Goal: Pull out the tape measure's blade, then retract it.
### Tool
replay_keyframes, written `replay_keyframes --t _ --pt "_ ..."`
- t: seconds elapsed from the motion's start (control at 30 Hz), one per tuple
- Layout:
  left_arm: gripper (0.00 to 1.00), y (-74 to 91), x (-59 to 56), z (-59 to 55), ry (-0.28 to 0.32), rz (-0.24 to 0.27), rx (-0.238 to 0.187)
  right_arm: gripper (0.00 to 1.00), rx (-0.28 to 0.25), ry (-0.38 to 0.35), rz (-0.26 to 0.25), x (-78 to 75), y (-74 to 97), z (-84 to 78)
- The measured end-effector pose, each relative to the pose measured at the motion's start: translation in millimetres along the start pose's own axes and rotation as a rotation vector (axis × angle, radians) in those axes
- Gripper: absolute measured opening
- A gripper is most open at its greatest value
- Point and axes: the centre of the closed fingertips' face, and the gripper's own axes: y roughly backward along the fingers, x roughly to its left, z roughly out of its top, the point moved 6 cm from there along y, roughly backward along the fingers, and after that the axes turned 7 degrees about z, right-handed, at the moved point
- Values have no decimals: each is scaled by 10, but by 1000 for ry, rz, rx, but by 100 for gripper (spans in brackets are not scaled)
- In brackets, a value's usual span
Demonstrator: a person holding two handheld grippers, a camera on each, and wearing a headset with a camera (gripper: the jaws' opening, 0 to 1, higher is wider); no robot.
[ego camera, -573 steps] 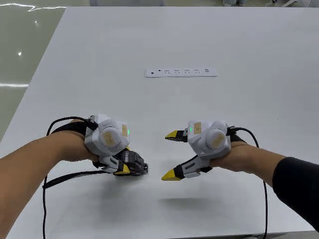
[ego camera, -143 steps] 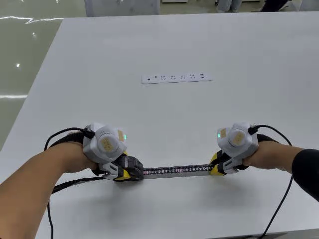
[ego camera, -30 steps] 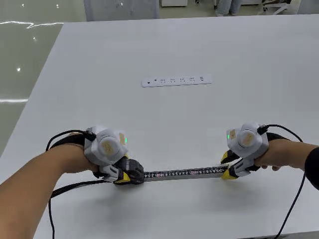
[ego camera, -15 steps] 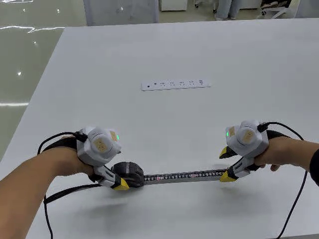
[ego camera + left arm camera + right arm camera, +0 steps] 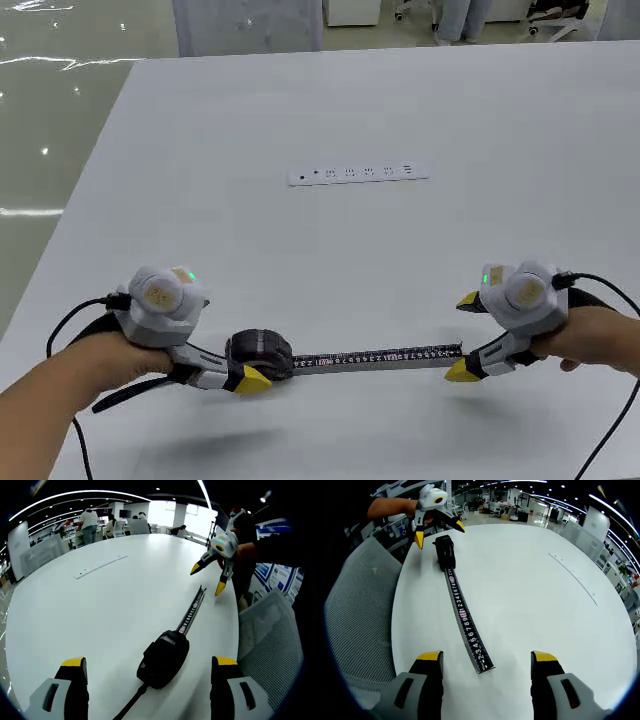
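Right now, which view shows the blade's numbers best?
Right gripper view: the blade lies close ahead, numerals readable. Head view shows it across the frame, markings tiny. Left gripper view shows it receding beyond the case, digits unreadable.

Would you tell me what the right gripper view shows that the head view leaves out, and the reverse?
Right gripper view: the blade's printed numbers are readable. Its free end lies between the right gripper's open jaws, apart from both, and a mesh chair stands beside the table.
Head view: the hand holding the right gripper.
Shared: the tape measure case, the extended blade, the power strip and the open left gripper by the case.
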Motion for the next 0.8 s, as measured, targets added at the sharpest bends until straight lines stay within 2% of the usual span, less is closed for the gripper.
replay_keyframes --t 0.07,0.1,0.3,0.33,0.37,0.43,0.47,0.6,0.67,0.8 --pt "100 37 10 -16 86 20 -53 71 -44 -11 -40 -2 22 2" --pt "100 92 80 -158 130 57 -61 71 -89 -40 -78 26 72 -43" --pt "100 120 75 -196 140 66 -65 74 -99 -55 -86 47 91 -68" --pt "100 293 17 -318 229 135 -163 74 -148 -89 -132 209 149 -203" --pt "100 299 19 -331 228 143 -163 75 -153 -94 -137 215 150 -209" --pt "100 339 17 -408 170 194 -143 77 -177 -124 -154 275 154 -235" --pt "100 356 -4 -416 164 197 -151 78 -185 -129 -158 294 156 -244" --pt "100 442 42 -507 184 231 -164 80 -235 -155 -194 367 222 -260" --pt "100 511 34 -574 190 247 -172 81 -296 -197 -208 421 284 -250" --pt "100 632 75 -651 232 284 -218 83 -301 -196 -235 514 342 -311"
